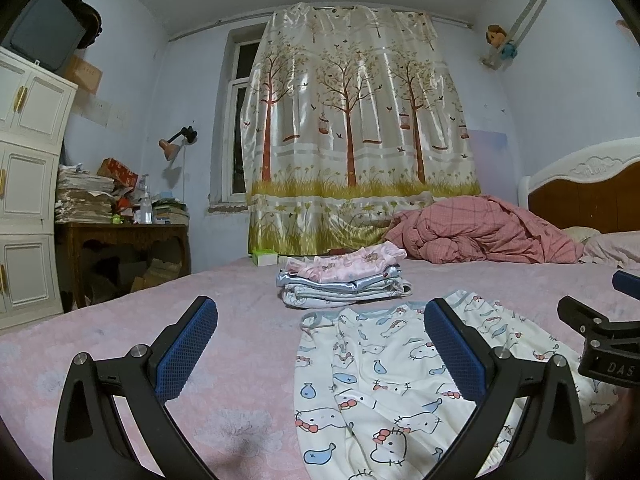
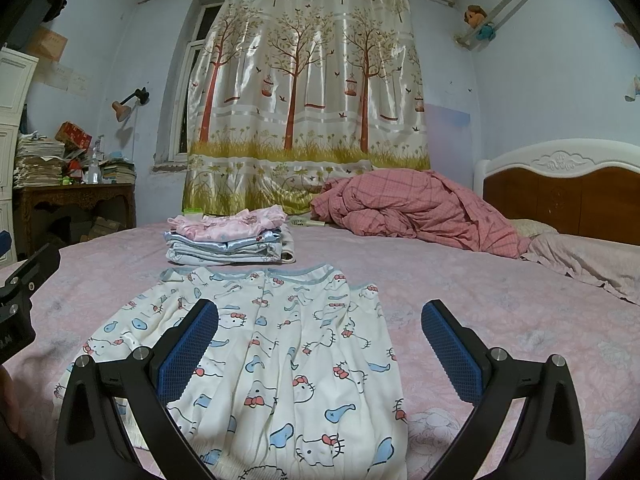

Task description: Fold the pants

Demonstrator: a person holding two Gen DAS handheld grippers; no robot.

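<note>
White pants [image 1: 384,384] printed with cartoon cats and blue fish lie flat on the pink bedsheet [image 1: 224,360], waistband toward the far side. In the right wrist view the pants [image 2: 288,360] fill the lower middle. My left gripper [image 1: 320,320] is open, held above the sheet at the pants' left edge, nothing between its fingers. My right gripper [image 2: 320,320] is open above the pants' right half, also with nothing in it. The right gripper's black body [image 1: 600,344] shows at the right edge of the left wrist view.
A stack of folded clothes [image 2: 228,240] sits just beyond the waistband. A crumpled red plaid quilt [image 2: 416,208] lies near the headboard [image 2: 560,184]. A cluttered desk [image 1: 120,236] and white cabinet [image 1: 28,184] stand left of the bed.
</note>
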